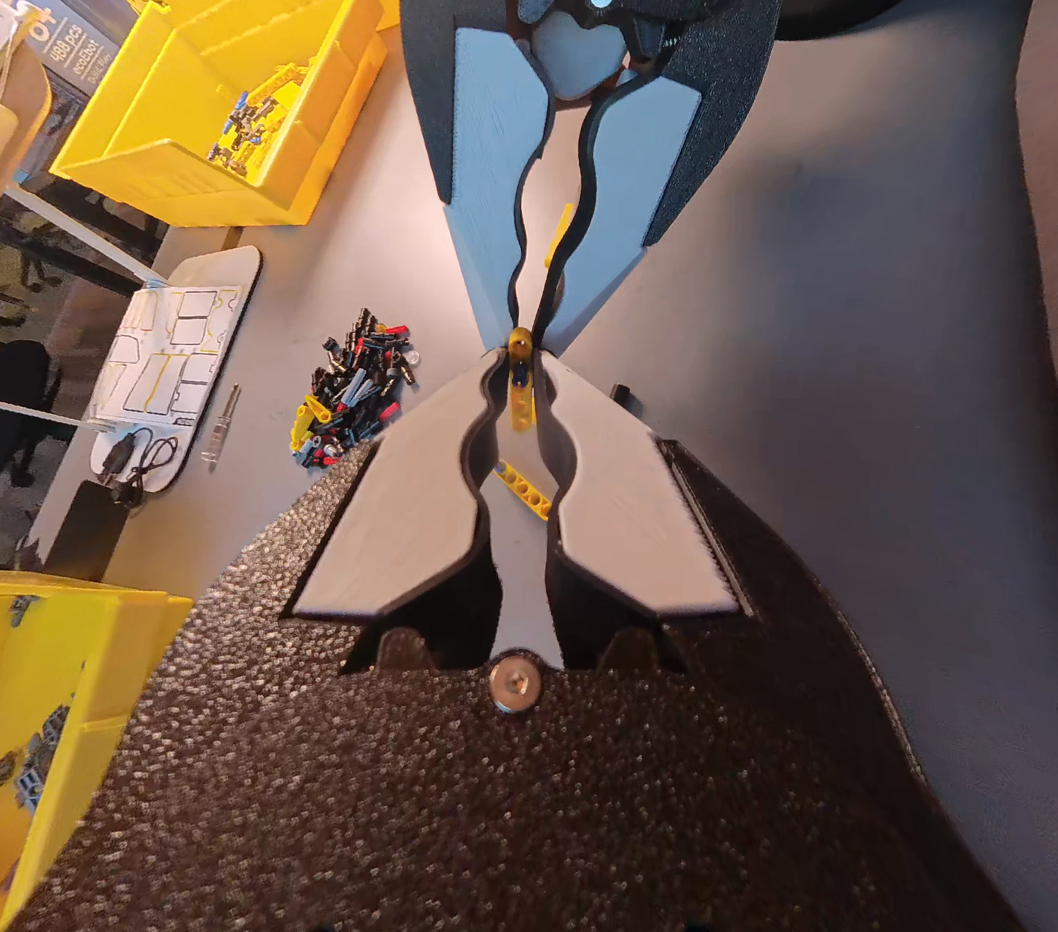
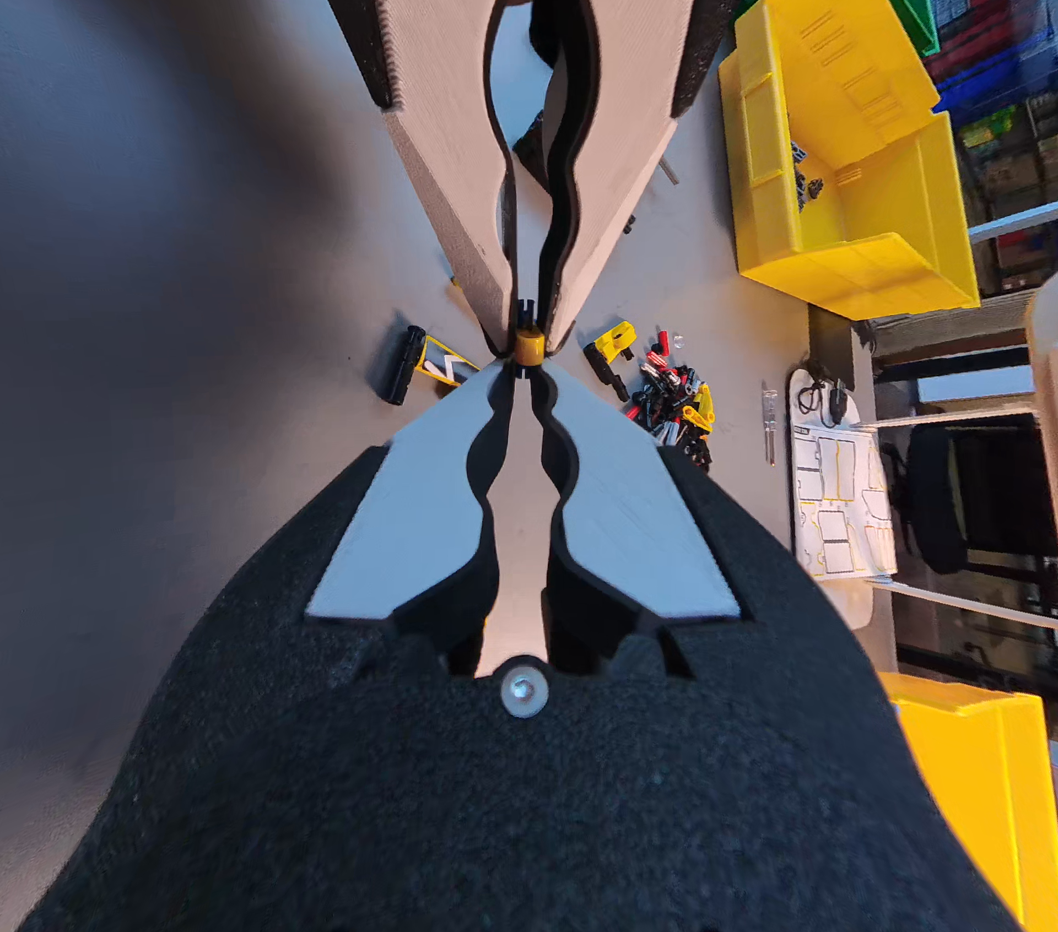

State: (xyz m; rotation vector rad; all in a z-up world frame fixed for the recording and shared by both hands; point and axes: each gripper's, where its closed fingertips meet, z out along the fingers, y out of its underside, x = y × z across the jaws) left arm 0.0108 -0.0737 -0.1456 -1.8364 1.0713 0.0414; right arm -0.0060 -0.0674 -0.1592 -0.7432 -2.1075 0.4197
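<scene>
Two grippers meet tip to tip over a grey table [image 1: 801, 332]. Left wrist view: left gripper [image 1: 520, 361] pinches a yellow beam [image 1: 522, 404]; loose parts pile [image 1: 355, 389] left, yellow bin [image 1: 172, 160] far left, bare table right. Right wrist view: right gripper [image 2: 524, 366] narrowly clamps a yellow bushing [image 2: 528, 347]; parts pile [image 2: 675, 401] and yellow bin [image 2: 859, 275] right.

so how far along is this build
Done: one black-and-yellow striped sub-assembly lies on the grey table. In hand: left gripper and right gripper both pinch a small yellow holed beam carrying a black pin. Left: a heap of loose black, red and yellow pins, plus parts in the yellow plastic bin.
</scene>
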